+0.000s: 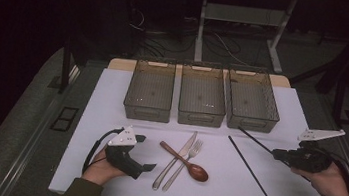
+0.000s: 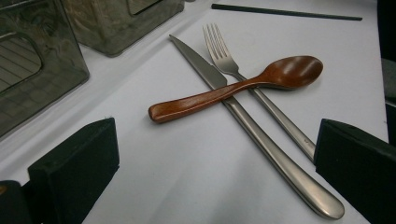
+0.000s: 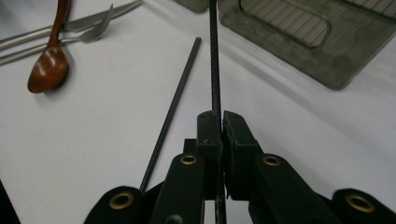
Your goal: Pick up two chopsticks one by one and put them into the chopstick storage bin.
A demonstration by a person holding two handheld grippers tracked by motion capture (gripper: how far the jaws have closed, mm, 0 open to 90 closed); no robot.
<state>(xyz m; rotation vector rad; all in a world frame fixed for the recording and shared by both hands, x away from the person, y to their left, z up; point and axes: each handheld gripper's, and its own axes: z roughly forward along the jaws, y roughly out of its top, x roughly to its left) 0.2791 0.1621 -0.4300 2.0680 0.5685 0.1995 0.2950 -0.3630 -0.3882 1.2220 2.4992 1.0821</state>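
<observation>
The right hand-held gripper (image 3: 220, 122) was clamped on one black chopstick (image 3: 215, 60) near its end, tip aimed toward 10 o'clock at the right bin (image 1: 253, 100). Pinched so far back, the stick could swivel or clip the bin's rim. The left hand-held gripper (image 1: 144, 152) sat apart, idle.

sleeves: dark olive cuffs, bottom edge of the high view
left gripper (image 1: 141, 152): black body, pale three-cornered plate, looping black cable
right gripper (image 3: 221, 122): black jaws, brass-coloured rivets, small screws

bins (image 1: 202, 101) wall off far edge
</observation>
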